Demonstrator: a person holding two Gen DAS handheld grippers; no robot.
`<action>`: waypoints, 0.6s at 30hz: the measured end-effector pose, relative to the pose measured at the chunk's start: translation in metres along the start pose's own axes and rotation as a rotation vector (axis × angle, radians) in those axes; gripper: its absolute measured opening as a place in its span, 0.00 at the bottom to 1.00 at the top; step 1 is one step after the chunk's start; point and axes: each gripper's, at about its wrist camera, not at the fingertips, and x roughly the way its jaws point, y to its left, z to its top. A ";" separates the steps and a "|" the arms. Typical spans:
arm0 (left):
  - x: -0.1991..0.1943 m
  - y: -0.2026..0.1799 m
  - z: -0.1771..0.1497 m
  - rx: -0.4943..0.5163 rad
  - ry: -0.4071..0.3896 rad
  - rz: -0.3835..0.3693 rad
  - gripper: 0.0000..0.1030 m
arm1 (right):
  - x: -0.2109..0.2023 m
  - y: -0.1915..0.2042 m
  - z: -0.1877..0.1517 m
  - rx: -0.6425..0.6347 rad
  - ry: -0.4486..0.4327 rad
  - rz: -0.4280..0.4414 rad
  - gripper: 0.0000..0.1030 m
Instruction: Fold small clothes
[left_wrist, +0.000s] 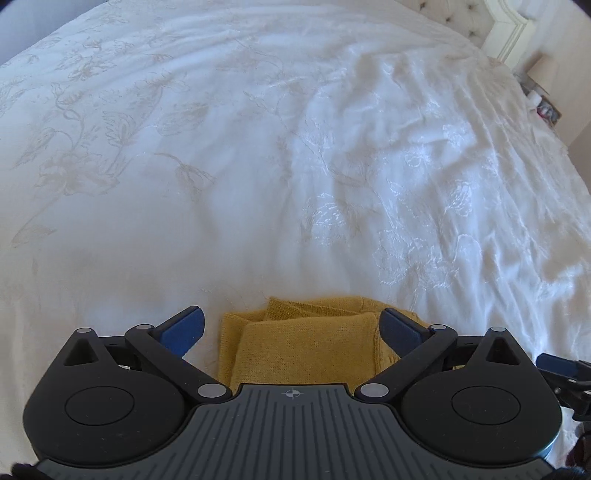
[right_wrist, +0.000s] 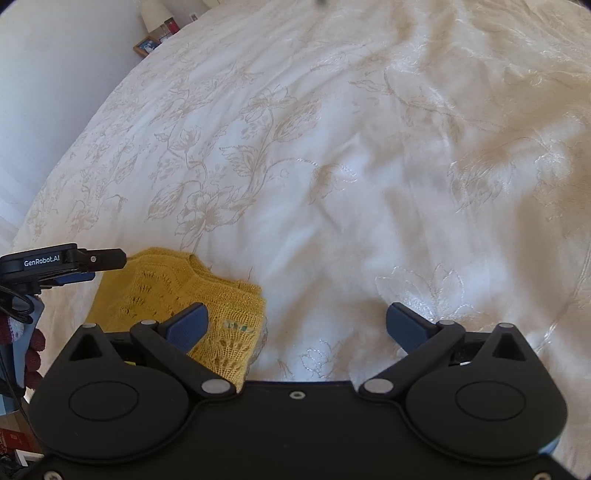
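Observation:
A small mustard-yellow knit garment (left_wrist: 306, 343) lies folded into a compact bundle on the white bedspread (left_wrist: 258, 166), near the bed's front edge. My left gripper (left_wrist: 291, 325) is open and hovers just above it, blue pads on either side, holding nothing. In the right wrist view the same garment (right_wrist: 177, 295) lies at the lower left, its lacy knit pattern showing. My right gripper (right_wrist: 295, 323) is open and empty, over bare bedspread (right_wrist: 332, 184) just right of the garment. The left gripper's body shows at the left edge of that view.
The bedspread is white with beige embroidered flowers and is wrinkled. A cream headboard (left_wrist: 506, 29) and a bedside table with a lamp (left_wrist: 543, 70) and a picture frame (right_wrist: 147, 46) stand at the far end. A white wall (right_wrist: 55, 74) runs along the bed's side.

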 end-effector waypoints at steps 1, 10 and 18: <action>-0.006 0.000 0.000 -0.001 -0.013 0.001 1.00 | -0.004 -0.001 0.000 0.004 -0.012 -0.007 0.99; -0.069 -0.020 -0.019 0.051 -0.091 -0.038 1.00 | -0.047 0.007 -0.011 -0.025 -0.103 -0.020 0.99; -0.107 -0.042 -0.050 0.089 -0.122 -0.047 1.00 | -0.075 0.052 -0.036 -0.139 -0.117 0.033 0.99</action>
